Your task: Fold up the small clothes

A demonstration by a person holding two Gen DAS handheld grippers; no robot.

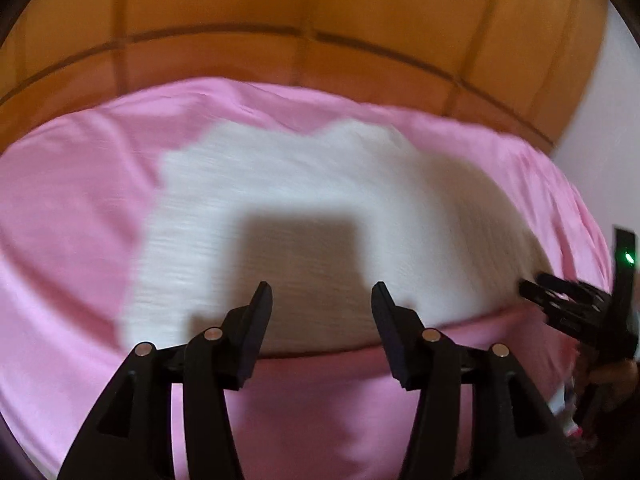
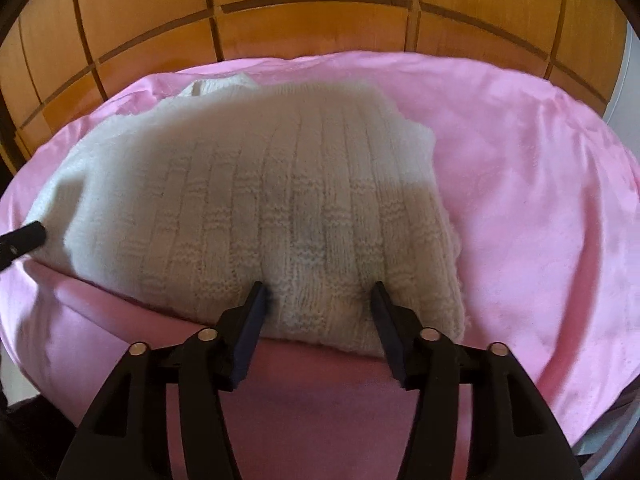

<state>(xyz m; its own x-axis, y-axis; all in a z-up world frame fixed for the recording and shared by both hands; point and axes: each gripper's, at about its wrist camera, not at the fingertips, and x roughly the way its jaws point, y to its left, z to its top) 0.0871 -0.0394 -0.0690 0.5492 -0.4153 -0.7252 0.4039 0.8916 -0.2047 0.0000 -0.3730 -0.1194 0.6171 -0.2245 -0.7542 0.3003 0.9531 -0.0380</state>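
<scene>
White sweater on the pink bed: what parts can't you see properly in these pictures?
- Left wrist view: white sweater is motion-blurred; its knit pattern is lost.
- Right wrist view: near hem hidden behind the right gripper.
- Right wrist view: left gripper cut off by the edge.

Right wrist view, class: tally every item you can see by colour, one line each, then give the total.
Cream ribbed knitted garment: 1
Pink bed sheet: 1
Black two-finger grippers (right gripper, left gripper): 2
Orange-brown wooden headboard: 1
Total: 5
</scene>
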